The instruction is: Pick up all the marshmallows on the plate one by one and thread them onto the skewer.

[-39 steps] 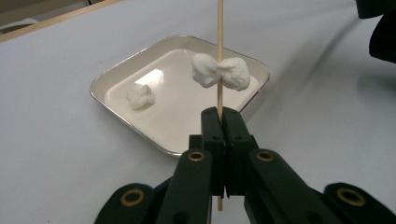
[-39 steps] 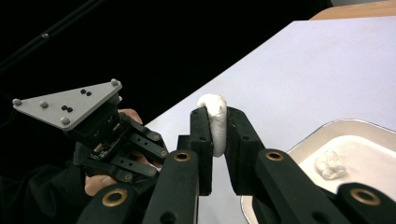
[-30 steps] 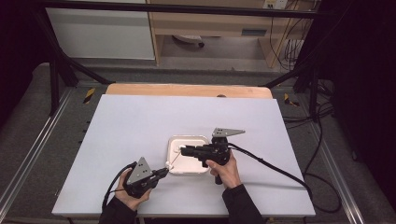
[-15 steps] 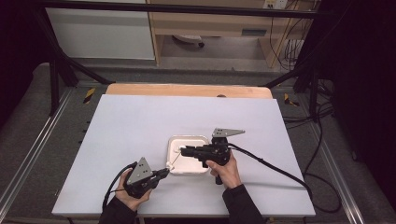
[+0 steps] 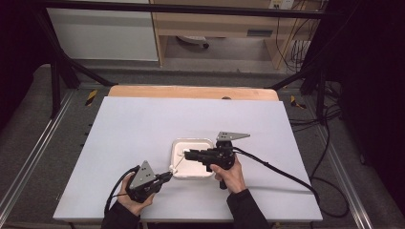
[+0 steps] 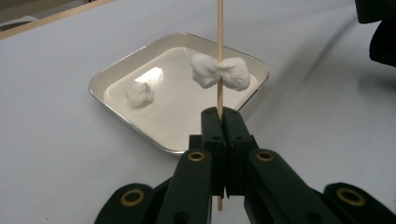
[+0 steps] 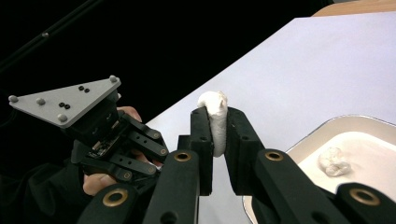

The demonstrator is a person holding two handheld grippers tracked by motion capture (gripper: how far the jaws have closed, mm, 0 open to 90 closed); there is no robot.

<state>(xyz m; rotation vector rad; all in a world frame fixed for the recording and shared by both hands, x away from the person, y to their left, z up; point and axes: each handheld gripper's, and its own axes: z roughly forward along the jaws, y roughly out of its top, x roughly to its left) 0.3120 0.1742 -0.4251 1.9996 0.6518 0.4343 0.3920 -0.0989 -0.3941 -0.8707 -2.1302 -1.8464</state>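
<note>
Left gripper (image 6: 219, 122): jaws clamped on a wooden skewer (image 6: 219, 46), which stands up from the fingertips. Right gripper (image 7: 218, 122): jaws pinching a white marshmallow (image 7: 215, 116), threaded on the skewer. One loose marshmallow (image 6: 139, 93) lies in the white tray (image 6: 135, 70) beyond the fingertips.

White table (image 5: 143, 124), square white tray (image 5: 177, 145) directly on it.

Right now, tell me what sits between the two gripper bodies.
In the high view, the near-left corner of the white tray lies between the left gripper and the right gripper.
</note>
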